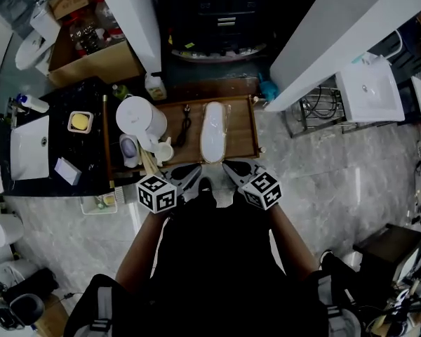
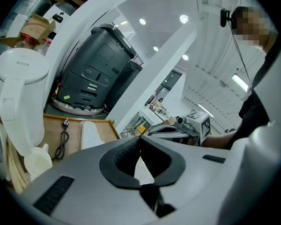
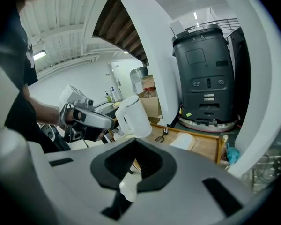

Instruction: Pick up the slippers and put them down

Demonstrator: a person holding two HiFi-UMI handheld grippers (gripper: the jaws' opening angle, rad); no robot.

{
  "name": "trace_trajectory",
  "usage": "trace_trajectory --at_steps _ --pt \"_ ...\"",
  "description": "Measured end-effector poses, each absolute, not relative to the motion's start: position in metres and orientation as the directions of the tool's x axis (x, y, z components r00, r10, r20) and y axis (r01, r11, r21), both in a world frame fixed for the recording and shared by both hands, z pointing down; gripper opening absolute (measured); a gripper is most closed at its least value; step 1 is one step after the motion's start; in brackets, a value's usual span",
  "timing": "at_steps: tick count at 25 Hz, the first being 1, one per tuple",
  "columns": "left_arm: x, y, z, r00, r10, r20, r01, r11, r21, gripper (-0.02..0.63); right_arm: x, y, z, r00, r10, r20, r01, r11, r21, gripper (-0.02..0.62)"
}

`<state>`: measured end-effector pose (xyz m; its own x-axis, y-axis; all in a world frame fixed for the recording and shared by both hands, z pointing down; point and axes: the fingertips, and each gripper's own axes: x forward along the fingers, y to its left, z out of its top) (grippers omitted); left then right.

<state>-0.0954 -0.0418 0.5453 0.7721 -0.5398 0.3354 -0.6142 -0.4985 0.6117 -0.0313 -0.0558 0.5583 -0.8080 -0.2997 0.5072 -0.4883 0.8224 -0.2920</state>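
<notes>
Nothing's picked up yet, the white slipper (image 1: 213, 130) lies untouched on the wooden bench (image 1: 242, 135) mid-frame. Left claw (image 1: 195, 171) and right claw (image 1: 228, 166) hover just below it, both pinched closed and empty.

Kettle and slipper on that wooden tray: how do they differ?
The kettle stands upright; the slipper lies flat. The kettle is round and bulky, the slipper long and narrow. The kettle sits at the left end of the wooden tray, the slipper right of its middle. Both are white.
</notes>
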Motion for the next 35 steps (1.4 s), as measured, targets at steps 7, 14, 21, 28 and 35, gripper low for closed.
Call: trace_trajectory --at_steps 7,14,21,28,35 --pt "-0.089 -0.056 0.561 0.775 -0.535 0.335 -0.608 -0.487 0.627 0.011 -0.028 -0.066 0.575 -0.804 -0.279 0.524 -0.481 0.825 -0.298 0.008" --pt "-0.093 -0.068 0.586 0.761 -0.538 0.363 -0.622 -0.447 0.643 0.012 -0.026 -0.082 0.601 -0.785 -0.261 0.562 -0.494 0.812 -0.312 0.008" --pt "-0.098 -0.091 0.630 0.751 -0.519 0.409 -0.643 -0.433 0.631 0.011 -0.025 -0.095 0.650 -0.740 -0.218 0.636 -0.530 0.772 -0.351 0.008" --pt "-0.096 -0.111 0.664 0.766 -0.497 0.407 -0.617 -0.393 0.682 0.012 -0.020 -0.107 0.691 -0.696 -0.162 0.699 -0.539 0.762 -0.360 0.008" --pt "-0.101 -0.118 0.705 0.742 -0.443 0.503 -0.659 -0.345 0.668 0.014 -0.024 -0.114 0.718 -0.699 -0.095 0.709 -0.535 0.728 -0.429 0.019"
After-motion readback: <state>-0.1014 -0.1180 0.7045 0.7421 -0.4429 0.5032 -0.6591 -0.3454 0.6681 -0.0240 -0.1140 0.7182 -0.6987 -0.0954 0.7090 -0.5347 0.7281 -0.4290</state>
